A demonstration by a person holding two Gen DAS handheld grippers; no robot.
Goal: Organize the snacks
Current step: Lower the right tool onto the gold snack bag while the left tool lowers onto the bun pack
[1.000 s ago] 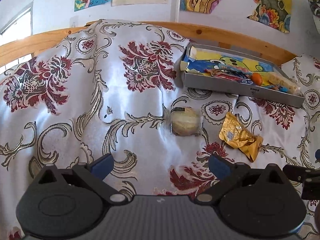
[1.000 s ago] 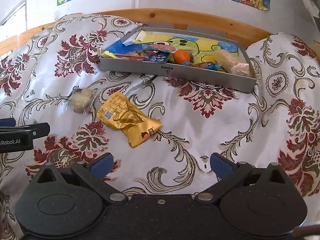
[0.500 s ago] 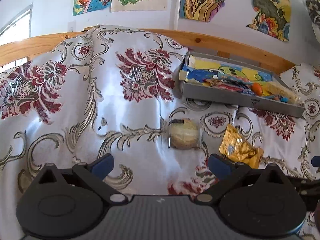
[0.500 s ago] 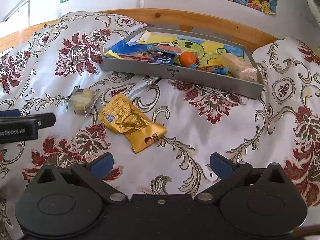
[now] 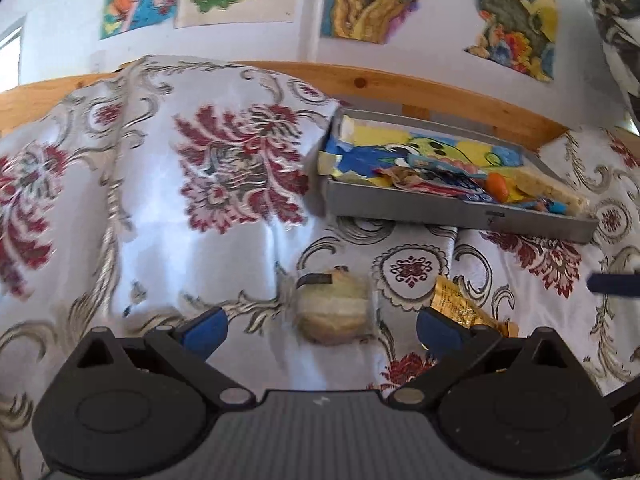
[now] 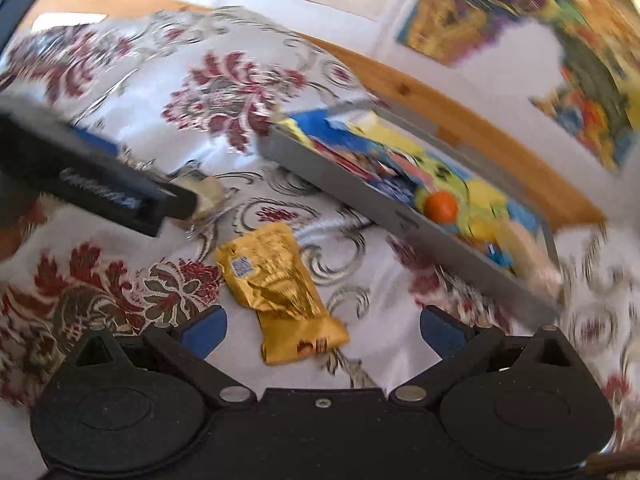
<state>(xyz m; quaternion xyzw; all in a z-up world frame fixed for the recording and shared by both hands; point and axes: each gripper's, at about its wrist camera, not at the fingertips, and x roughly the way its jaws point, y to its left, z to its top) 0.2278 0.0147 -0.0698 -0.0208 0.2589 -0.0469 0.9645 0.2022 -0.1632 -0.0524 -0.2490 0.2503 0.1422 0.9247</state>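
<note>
Tools both spread wide, left tool (image 5: 320, 328) around wrapped cake (image 5: 335, 310), gold packet (image 6: 278, 286) beside.

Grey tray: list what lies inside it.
The grey metal tray holds a yellow-and-blue cartoon sheet, an orange round snack, a pale wrapped bar and colourful wrappers. Anything beneath them is hidden.

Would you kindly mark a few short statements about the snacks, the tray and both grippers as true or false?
1. The gold packet lies inside the grey tray. False: it lies on the cloth, outside the tray.
2. The left gripper is open, with the clear-wrapped pastry between its fingers. True.
3. The right gripper is shut on the gold packet. False: it is open.
4. An orange ball lies in the tray. True.
</note>
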